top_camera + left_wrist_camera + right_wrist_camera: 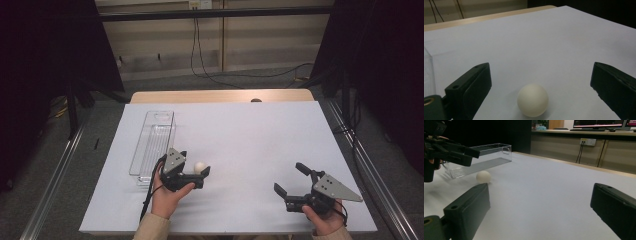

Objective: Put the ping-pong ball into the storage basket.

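Ball (533,100), white and round, rests on the white table sheet (250,135) between the wide-spread jaws of the left gripper (192,172), untouched; the clear tray (152,145) lies at its ten o'clock; closing off-centre could squirt it away, I judge; the right gripper (292,182) gapes empty at four o'clock.

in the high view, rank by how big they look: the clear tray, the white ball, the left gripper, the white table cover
1. white table cover
2. clear tray
3. left gripper, which sits nearer the camera than the tray, so its place under the tray is less sure
4. white ball
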{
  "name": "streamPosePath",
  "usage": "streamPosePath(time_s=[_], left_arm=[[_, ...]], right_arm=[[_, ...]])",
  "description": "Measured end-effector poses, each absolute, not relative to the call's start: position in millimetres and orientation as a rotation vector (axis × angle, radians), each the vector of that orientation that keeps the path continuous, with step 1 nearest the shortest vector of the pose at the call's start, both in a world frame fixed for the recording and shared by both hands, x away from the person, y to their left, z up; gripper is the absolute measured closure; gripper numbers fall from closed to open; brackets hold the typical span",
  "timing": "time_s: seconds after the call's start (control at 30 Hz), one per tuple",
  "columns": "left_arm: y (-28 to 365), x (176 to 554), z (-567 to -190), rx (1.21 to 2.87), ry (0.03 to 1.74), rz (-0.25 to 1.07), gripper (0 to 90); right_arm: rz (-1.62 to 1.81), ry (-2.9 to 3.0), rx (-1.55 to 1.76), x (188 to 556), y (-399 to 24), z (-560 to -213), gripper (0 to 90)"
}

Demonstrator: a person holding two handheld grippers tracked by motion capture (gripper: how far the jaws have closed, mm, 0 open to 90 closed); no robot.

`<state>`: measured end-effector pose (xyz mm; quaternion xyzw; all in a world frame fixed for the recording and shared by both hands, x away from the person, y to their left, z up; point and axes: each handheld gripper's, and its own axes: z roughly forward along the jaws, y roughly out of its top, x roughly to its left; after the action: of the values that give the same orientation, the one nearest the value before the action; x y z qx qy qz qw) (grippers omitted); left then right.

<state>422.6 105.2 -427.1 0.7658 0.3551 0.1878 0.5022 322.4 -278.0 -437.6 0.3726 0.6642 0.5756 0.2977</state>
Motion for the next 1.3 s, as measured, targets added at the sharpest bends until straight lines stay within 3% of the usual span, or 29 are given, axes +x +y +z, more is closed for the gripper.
streamPosePath(time_s=[0.6, 1.3], left_arm=[[102.7, 430.3, -434.8, 1.889, 0.923, 0.443, 6.1], [99.2, 436.2, -444.2, 1.987, 0.938, 0.377, 22.3]], right_arm=[[1.53, 1.766, 0.995, 322.3, -277.5, -437.8, 2.1], [1.529, 1.771, 0.99, 322.6, -278.1, -438.0, 2.1]])
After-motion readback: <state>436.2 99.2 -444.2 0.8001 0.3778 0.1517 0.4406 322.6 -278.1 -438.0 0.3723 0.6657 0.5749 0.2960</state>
